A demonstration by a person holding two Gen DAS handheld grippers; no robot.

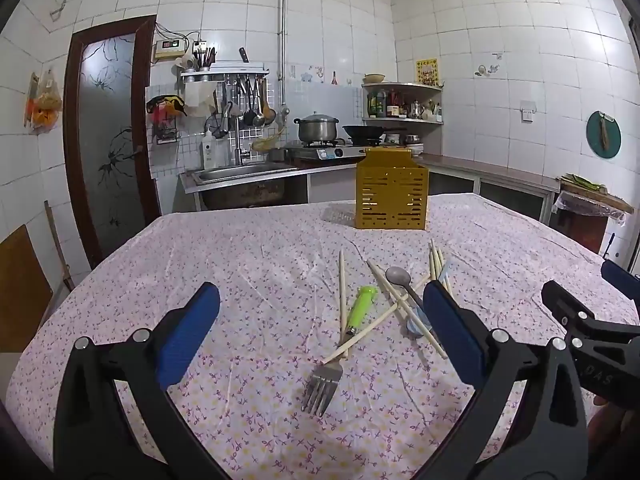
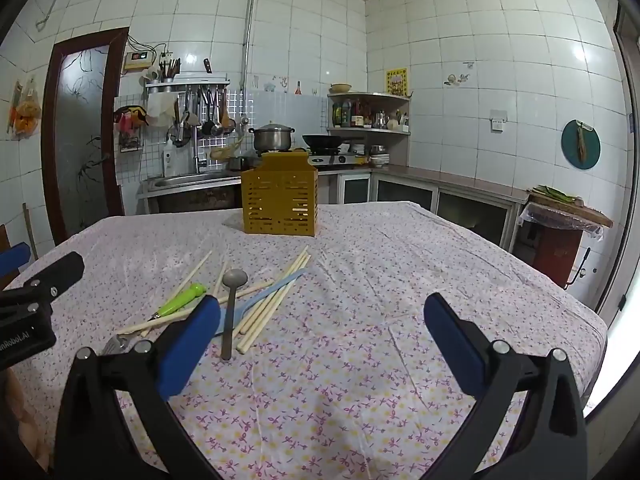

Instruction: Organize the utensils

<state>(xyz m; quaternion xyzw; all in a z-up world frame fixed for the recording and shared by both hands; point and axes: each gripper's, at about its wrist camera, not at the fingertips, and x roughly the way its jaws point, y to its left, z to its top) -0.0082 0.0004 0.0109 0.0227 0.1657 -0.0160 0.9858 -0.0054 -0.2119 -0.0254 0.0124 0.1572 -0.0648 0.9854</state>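
While both grippers' jaws are hanging spread and empty, we are facing the scattered utensils (image 1: 376, 312). We are judging the yellow holder (image 1: 392, 194), waiting near the surface's far edge, as their destination.

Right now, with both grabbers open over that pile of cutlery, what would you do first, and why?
Probably lower the left gripper onto the fork: it lies nearest, between the open fingers, its tines clear of the crossed chopsticks. The yellow holder stands beyond the pile.

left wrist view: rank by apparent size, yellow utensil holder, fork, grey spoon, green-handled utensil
1. yellow utensil holder, largest though farthest away.
2. fork, but it lies nearest the camera, so its size is inflated.
3-4. green-handled utensil and grey spoon look alike; the spoon's handle is partly hidden behind the left gripper's finger, so no ranking.
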